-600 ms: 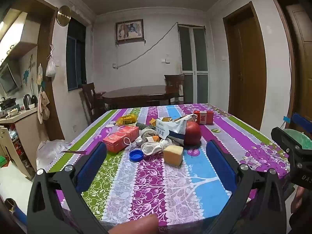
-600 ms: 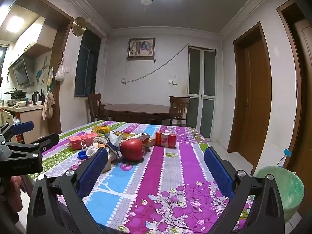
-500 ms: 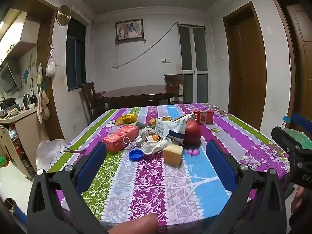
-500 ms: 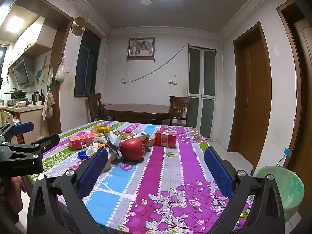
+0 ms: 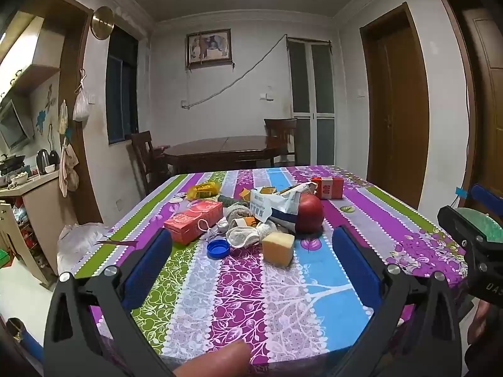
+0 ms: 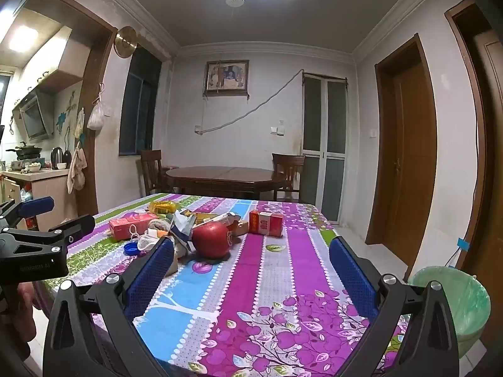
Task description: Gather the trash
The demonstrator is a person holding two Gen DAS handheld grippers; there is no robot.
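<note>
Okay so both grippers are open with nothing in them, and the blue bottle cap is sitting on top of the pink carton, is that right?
Not quite. The blue bottle cap lies flat on the tablecloth, in front of the pink carton, not on top of it; the left wrist view shows this. The left gripper and right gripper are indeed open and empty.

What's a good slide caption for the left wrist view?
Open left tongs face clutter on a striped tablecloth: apple, sponge, blue cap.

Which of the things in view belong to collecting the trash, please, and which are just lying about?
For the job:
- blue bottle cap
- torn wrapper
- pink carton
- green-lined bin
- left gripper and right gripper, both open

Just about:
- red apple
- far wooden table
- kettle
</note>
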